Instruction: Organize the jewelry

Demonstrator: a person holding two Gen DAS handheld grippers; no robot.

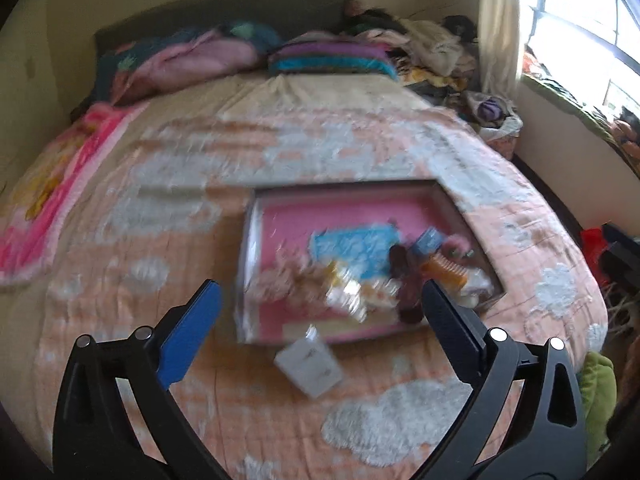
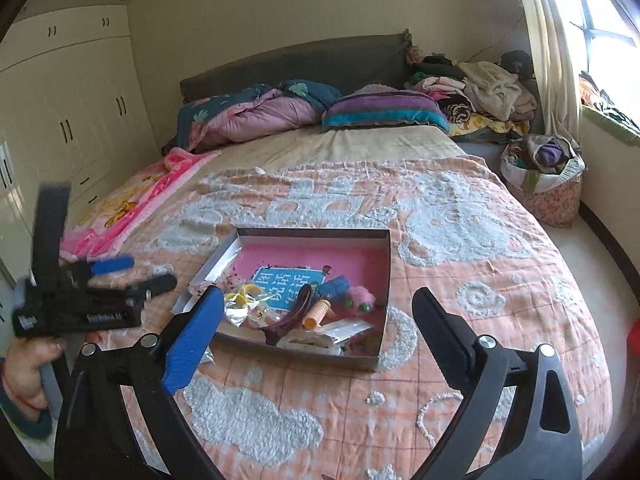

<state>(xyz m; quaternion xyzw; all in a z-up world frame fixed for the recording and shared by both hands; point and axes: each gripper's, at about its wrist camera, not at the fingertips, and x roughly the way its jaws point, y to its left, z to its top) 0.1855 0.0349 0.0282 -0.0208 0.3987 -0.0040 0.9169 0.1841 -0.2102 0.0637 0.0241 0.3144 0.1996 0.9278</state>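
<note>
Your left gripper (image 1: 320, 300) wide, nothing between jaws; right gripper (image 2: 316, 304) wide, empty too. Jewelry box (image 2: 390, 264) on bedspread (image 2: 460, 280), 12 o'clock of both grippers; small white card (image 1: 310, 366) at box's 6 o'clock

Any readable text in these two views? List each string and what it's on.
"GenRobot AI": white lettering on the side of the left tongs' black body, right wrist view; slightly blurred.
"说话", roughly: large white Chinese characters on the blue card in the pink-lined box; the rest is blocked by clutter.
Left wrist view: blurred, nothing readable.
</note>
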